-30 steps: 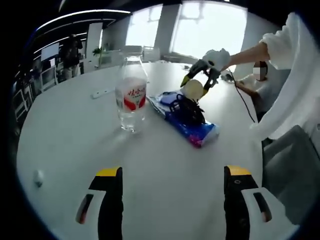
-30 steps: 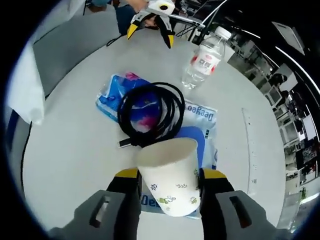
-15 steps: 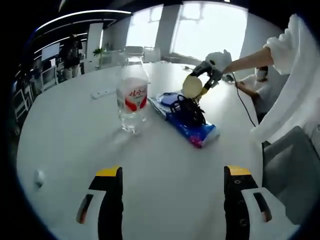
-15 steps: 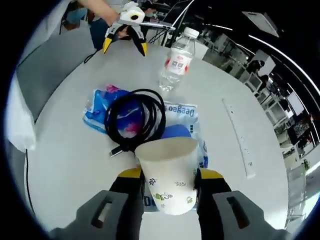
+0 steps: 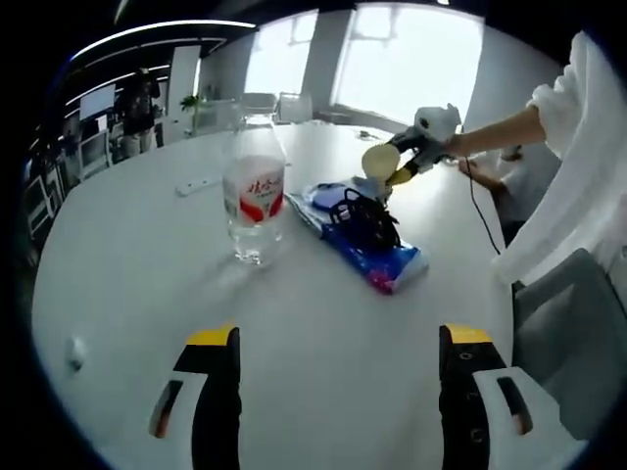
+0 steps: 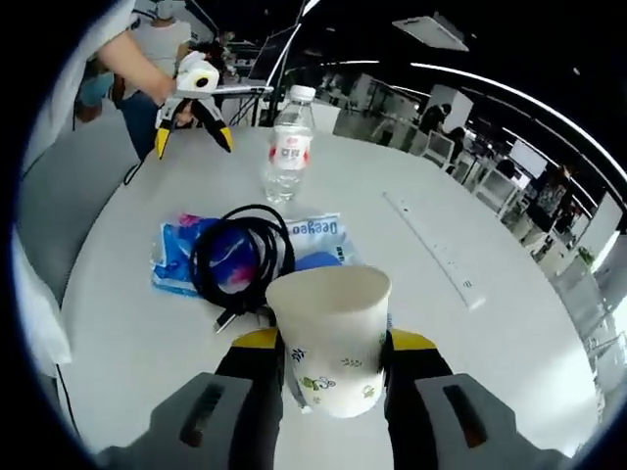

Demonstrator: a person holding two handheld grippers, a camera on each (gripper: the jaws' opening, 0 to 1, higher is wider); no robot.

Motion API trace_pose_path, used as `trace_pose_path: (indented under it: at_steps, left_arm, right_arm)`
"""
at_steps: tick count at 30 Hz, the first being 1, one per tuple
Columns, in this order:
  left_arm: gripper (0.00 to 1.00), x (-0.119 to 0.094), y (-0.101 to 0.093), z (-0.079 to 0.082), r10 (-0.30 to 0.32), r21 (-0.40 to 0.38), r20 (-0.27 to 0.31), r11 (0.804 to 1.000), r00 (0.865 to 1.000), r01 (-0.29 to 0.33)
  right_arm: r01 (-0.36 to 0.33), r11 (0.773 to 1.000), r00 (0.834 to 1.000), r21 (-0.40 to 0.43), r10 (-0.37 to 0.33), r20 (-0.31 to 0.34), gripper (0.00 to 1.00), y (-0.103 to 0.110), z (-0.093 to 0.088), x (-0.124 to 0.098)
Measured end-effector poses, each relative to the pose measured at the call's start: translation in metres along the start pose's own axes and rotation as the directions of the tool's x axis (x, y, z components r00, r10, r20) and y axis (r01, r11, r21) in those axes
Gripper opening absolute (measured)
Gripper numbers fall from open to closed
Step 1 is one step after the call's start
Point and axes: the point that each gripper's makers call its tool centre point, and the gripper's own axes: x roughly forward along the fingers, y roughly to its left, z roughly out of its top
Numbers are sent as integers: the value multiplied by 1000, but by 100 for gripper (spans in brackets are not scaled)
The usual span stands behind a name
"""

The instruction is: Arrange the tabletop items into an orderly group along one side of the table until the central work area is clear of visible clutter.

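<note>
My right gripper (image 6: pixel 335 345) is shut on a white paper cup (image 6: pixel 328 308) with a leaf print and holds it upright above the white table (image 6: pixel 470 372). Beyond the cup, a coiled black cable (image 6: pixel 240 257) lies on blue plastic packets (image 6: pixel 176 269). A clear water bottle (image 6: pixel 288 147) with a red label stands farther back, and my left gripper (image 6: pixel 193 137) hovers open behind it. In the left gripper view my left gripper (image 5: pixel 338 387) is open with nothing between its fingers. The bottle (image 5: pixel 255 196), the cable (image 5: pixel 364 213) on the packets (image 5: pixel 387 262) and the held cup (image 5: pixel 380 159) lie ahead.
A long white power strip (image 6: pixel 436 257) lies on the table to the right of the packets; it is also seen as the strip (image 5: pixel 196 183) behind the bottle. A small white object (image 5: pixel 73 351) sits near the table's left edge. A grey chair (image 5: pixel 568 333) stands at the right.
My right gripper has lifted the cup higher and tilted up, away from the packets. In the left gripper view the cup has moved up and to the right. My left gripper has stayed put.
</note>
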Motion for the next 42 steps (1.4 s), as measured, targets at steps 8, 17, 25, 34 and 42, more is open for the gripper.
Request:
trace_pose_path:
  at_steps: [8, 17, 25, 34, 42]
  left_arm:
    - [80, 1, -1, 1, -3, 4, -1, 1000, 1000, 3]
    - [80, 2, -2, 3, -5, 5, 6, 1000, 1000, 5]
    - [80, 5, -3, 3, -12, 4, 9, 1000, 1000, 12]
    - [80, 5, -3, 3, -14, 5, 8, 1000, 1000, 14]
    - [79, 2, -4, 1, -17, 3, 4, 1000, 1000, 17]
  right_arm:
    - [78, 981, 989, 175, -98, 108, 37, -4, 7, -14]
    - [110, 969, 978, 221, -146, 149, 36, 0, 11, -27]
    - [126, 953, 959, 275, -188, 214, 36, -1, 28, -34]
    - [81, 934, 936, 347, -192, 296, 36, 16, 49, -34]
    - [46, 936, 936, 349, -162, 311, 36, 33, 54, -30]
